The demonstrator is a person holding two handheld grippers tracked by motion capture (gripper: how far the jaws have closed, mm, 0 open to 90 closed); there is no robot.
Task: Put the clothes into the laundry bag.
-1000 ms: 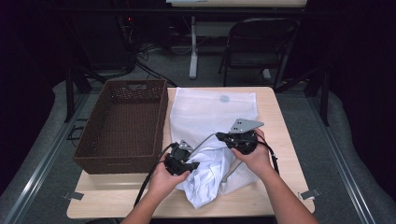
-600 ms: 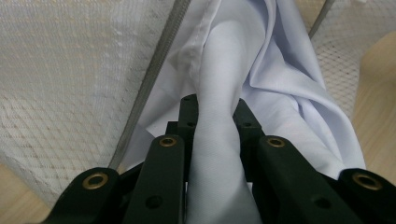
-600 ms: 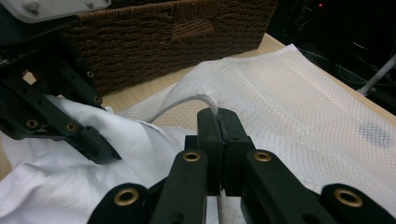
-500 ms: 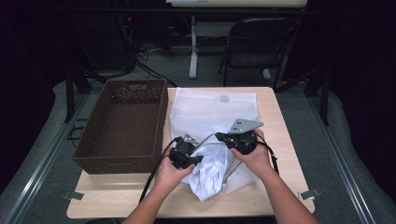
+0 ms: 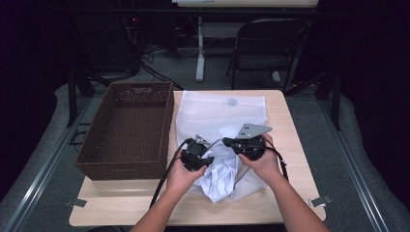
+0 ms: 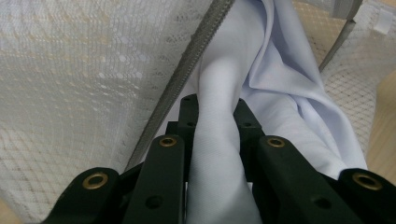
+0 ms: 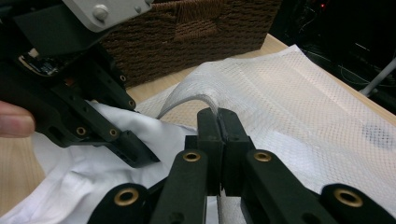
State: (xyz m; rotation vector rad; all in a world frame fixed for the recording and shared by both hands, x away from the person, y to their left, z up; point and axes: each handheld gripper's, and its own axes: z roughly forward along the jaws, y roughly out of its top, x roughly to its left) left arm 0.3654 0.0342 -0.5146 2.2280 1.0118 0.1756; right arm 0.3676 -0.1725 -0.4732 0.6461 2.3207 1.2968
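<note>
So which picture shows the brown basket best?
The high view: the whole brown basket sits open on the table, left of the mesh bag. The right gripper view catches just part of its woven wall, and the left gripper view looks at cloth and mesh instead.

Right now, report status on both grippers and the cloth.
Left gripper shut on white cloth. Right gripper shut on mesh bag edge. Cloth partly inside bag. Nothing in the way.

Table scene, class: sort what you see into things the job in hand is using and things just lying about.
In use:
- white garment, pinched by the left hand-held gripper
- white mesh bag, its edge clamped by the right hand-held gripper

Lying about:
- brown wicker basket, beside the bag
- folding chair, beyond the table
</note>
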